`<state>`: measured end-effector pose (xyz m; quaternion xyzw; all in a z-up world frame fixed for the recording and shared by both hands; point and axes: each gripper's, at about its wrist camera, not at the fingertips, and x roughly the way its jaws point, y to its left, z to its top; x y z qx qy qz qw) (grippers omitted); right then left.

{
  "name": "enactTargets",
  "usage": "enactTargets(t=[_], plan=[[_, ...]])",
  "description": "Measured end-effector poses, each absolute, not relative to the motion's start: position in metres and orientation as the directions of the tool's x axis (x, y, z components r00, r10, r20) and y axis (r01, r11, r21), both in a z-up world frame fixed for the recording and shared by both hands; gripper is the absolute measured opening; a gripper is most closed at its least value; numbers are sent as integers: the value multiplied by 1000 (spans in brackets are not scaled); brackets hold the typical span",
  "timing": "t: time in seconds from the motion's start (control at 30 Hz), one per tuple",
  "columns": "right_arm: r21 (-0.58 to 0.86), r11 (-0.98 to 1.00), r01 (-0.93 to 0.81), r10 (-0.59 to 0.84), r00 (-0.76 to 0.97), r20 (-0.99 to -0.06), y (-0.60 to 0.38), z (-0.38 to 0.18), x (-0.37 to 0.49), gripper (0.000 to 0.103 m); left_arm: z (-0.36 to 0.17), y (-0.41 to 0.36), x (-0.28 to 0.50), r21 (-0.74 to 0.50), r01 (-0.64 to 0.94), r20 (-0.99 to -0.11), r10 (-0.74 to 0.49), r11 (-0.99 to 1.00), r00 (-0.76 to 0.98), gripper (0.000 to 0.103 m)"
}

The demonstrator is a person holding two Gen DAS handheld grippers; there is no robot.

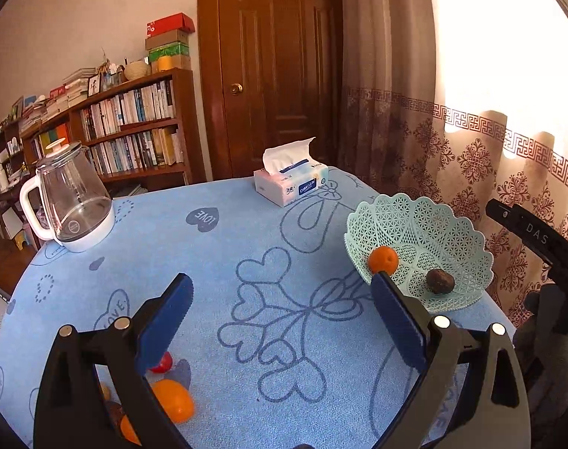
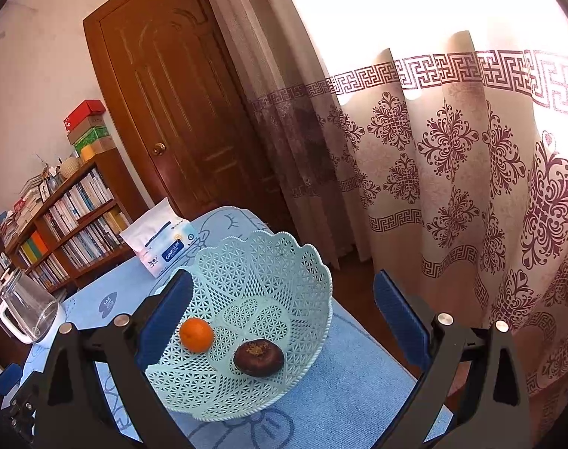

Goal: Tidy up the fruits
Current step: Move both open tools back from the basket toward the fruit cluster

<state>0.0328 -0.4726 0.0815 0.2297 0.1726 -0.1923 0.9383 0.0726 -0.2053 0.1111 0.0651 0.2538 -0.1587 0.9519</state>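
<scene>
The blue table (image 1: 246,232) carried the mint basket (image 2: 269,273), an orange (image 2: 196,334) and dark fruit (image 2: 258,357) inside. Both grippers, left (image 1: 282,327) and right (image 2: 284,321), gaped wide, empty. Loose fruits (image 1: 173,400) lay bottom-left.

Left gripper (image 1: 282,321): jaws spread wide, nothing between the blue pads (image 1: 168,321); held above the table (image 1: 216,262), angled down toward its middle. Right gripper (image 2: 284,318): jaws likewise wide apart, empty, blue pads (image 2: 399,318) clear of contact; poised above the table's right edge, tilted downward.
</scene>
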Motion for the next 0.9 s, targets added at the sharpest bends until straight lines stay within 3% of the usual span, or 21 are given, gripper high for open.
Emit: enactTargets(t=[0.53, 0.9], plan=[[204, 920, 336, -268, 915, -302, -418, 122, 17, 100, 116, -160, 61, 22, 224, -488, -185, 974, 853, 95], [146, 949, 281, -224, 922, -315, -393, 121, 21, 100, 104, -123, 58, 8, 139, -512, -115, 990, 851, 95]])
